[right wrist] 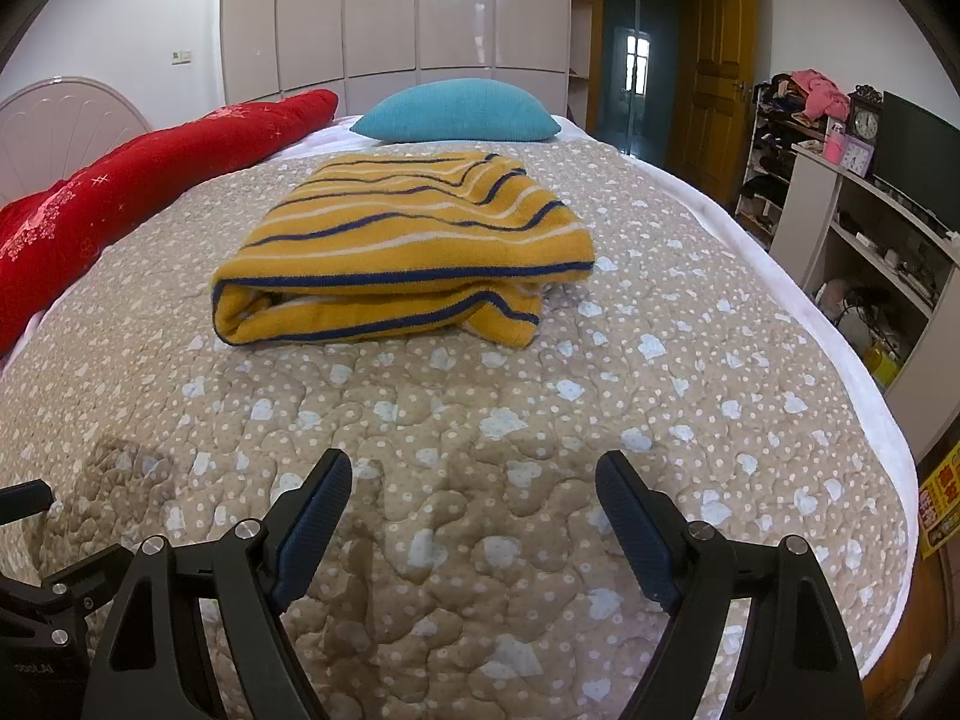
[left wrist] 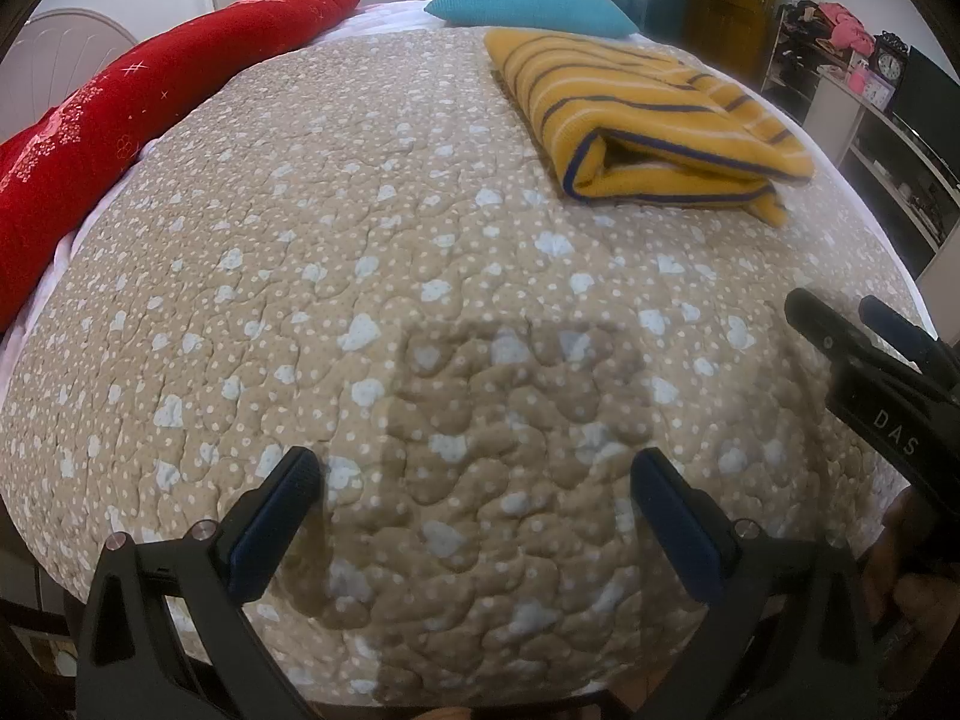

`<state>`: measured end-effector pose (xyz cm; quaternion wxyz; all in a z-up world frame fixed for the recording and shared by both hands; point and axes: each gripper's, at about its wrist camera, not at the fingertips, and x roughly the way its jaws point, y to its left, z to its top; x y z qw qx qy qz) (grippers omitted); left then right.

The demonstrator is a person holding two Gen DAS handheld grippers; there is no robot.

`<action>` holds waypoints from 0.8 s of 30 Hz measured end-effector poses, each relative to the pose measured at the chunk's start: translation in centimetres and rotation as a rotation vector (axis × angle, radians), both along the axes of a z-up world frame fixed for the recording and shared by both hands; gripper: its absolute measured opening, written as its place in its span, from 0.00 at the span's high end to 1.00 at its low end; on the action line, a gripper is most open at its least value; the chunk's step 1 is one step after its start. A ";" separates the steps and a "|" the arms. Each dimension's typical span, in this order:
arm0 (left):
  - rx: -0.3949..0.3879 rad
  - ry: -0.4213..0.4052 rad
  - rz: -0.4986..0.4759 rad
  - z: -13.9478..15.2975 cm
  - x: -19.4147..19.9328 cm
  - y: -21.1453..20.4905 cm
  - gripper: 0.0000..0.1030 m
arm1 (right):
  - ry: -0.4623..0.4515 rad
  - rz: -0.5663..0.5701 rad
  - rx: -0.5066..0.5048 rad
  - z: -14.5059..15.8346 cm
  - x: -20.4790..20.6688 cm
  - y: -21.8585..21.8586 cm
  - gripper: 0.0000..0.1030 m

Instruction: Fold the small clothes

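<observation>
A yellow garment with navy and white stripes lies folded into a thick rectangle on the beige quilted bedspread. In the left wrist view the garment sits at the far right. My left gripper is open and empty, low over the quilt near the bed's front edge. My right gripper is open and empty, well short of the garment. The right gripper's body also shows at the right of the left wrist view.
A long red pillow lies along the bed's left side. A teal pillow sits behind the garment. Shelves with a clock and a dark screen stand to the right of the bed. Wardrobes and a wooden door are behind.
</observation>
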<state>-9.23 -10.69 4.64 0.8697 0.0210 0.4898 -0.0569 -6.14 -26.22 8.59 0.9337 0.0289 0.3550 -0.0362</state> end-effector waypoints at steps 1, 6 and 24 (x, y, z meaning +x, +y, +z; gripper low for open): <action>0.000 0.001 0.000 0.0 0.0 0.0 0.00 | 0.000 0.000 0.000 0.0 0.0 0.0 0.15; -0.001 0.000 0.001 0.0 0.0 0.0 0.00 | 0.001 0.004 -0.005 -0.1 0.1 0.1 0.15; -0.018 -0.021 -0.034 0.1 1.3 0.1 0.00 | -0.020 0.013 -0.007 0.5 0.2 0.3 0.14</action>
